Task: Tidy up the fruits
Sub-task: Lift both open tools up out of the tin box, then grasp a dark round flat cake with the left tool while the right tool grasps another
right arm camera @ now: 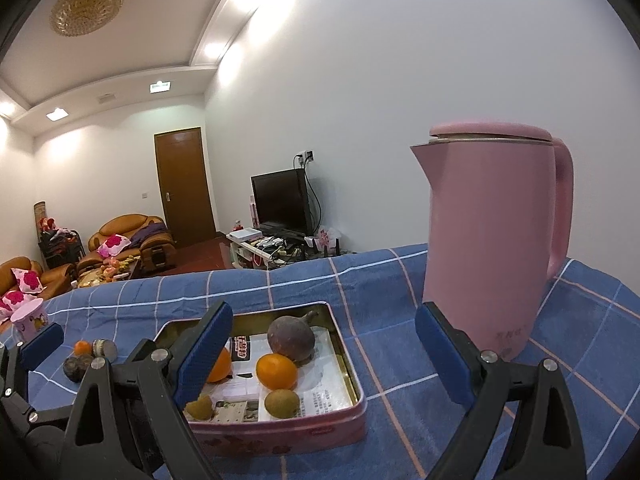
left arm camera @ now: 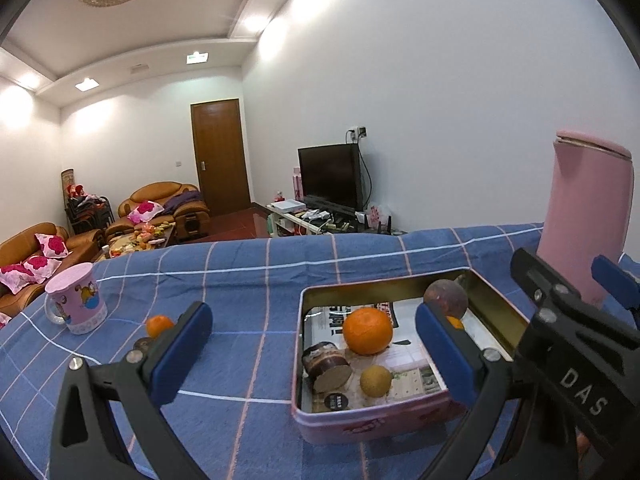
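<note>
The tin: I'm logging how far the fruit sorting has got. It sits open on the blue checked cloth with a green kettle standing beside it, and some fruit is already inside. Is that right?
One detail is off: the kettle is pink, not green, as the right wrist view shows plainly. The rest holds: the tin sits open on the blue checked cloth, with fruit such as an orange already inside.

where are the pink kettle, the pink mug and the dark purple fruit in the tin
pink kettle (right arm camera: 488, 248), right wrist view, middle of its body
pink mug (left arm camera: 78, 298), left wrist view, its side wall
dark purple fruit (right arm camera: 291, 338), right wrist view, its rounded front
</note>
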A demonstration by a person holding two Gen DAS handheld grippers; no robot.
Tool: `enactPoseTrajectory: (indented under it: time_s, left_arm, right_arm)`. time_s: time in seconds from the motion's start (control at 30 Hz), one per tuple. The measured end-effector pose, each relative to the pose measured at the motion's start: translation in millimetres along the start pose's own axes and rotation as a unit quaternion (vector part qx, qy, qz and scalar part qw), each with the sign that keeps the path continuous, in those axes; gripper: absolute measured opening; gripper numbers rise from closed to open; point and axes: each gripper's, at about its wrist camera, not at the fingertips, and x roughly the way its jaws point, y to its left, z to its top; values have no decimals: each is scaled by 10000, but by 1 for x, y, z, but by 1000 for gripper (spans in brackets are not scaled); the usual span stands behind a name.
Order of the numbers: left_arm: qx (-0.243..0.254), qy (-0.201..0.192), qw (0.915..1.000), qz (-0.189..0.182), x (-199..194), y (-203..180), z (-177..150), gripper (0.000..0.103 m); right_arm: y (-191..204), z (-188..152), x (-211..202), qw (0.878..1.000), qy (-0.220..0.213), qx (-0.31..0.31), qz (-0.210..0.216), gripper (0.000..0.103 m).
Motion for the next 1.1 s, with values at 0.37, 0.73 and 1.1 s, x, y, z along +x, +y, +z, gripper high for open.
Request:
enactPoseTrajectory:
  time_s: [0.37,0.73,1.1]
  left_arm:
    - [-11,-20,10000,-67,-10,14,-5,103]
    - [-49,113,9999,-38,-4,44,-6,103]
    - [-151,679,9971,318,26,106,-10,103]
  right_arm:
    - [14,-3,-10,10000,-54,23,-23,94]
    - [47,-7,-12,9998,-38,-15,190,94]
    - [96,-13,0,9979,168,-176,602,94]
